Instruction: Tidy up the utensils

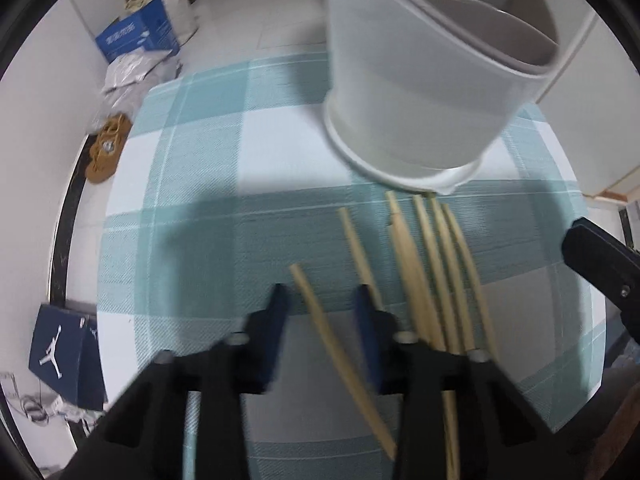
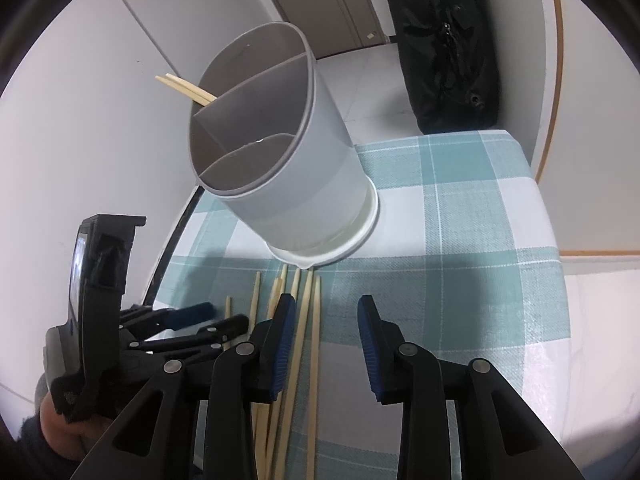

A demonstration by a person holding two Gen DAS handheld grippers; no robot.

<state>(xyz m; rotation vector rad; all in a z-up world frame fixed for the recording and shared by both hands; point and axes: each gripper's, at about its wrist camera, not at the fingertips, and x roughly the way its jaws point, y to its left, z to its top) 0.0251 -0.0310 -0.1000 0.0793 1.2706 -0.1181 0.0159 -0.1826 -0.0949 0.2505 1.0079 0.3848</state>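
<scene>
Pale bamboo chopsticks (image 1: 436, 264) (thin, tapered) beside grey divided holder (image 2: 288, 160).

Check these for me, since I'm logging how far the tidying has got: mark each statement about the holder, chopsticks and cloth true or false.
1. The grey holder is divided into three compartments. True.
2. Two chopsticks already stick out of the holder. True.
3. The holder lies tipped over on its side. False: it stands on its white base on the tablecloth.
4. The tablecloth is plain red. False: it has teal and white checks.
5. In the left wrist view, one loose chopstick lies between the fingers of the left gripper. True.
</scene>
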